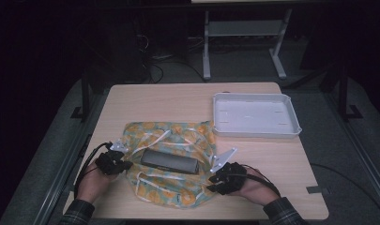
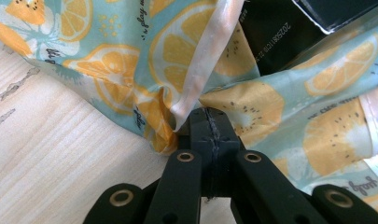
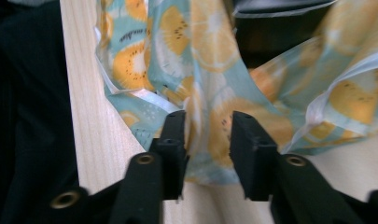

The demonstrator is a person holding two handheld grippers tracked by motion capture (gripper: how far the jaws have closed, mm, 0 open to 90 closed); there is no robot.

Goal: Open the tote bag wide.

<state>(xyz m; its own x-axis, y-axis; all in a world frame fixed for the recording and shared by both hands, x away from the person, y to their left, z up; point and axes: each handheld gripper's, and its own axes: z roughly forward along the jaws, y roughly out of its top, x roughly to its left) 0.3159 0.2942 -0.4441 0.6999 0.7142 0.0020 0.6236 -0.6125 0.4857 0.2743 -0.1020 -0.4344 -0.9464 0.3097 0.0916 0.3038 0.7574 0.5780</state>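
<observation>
A: Noting positions. Citrus-print cloth [image 1: 171, 161] lies spread and rumpled on the near half of the table [image 1: 178, 101], with a dark oblong case [image 1: 169, 161] resting on its middle. White tray [image 1: 255, 115] stands at the far right corner, well apart from the cloth.

B: And the grippers?

A: Left gripper [image 1: 124, 165] is at the cloth's left edge. In the left gripper view its jaws are pressed together, pinching a fold of cloth beside the pale hem strip [image 2: 203, 65]. Right gripper [image 1: 215, 180] is at the right edge; in the right gripper view its jaws stand spread with a ridge of cloth between them, not clamped.

B: How do you expect the cloth to handle?

A: Judgement only: thin, soft, very light, drapes and bunches freely. It will sag between two holds and may slip out of a shallow pinch. The hemmed edge looks the firmest place to grip. The case looks rigid and heavier; lifting both edges would likely make it slide toward the low point
</observation>
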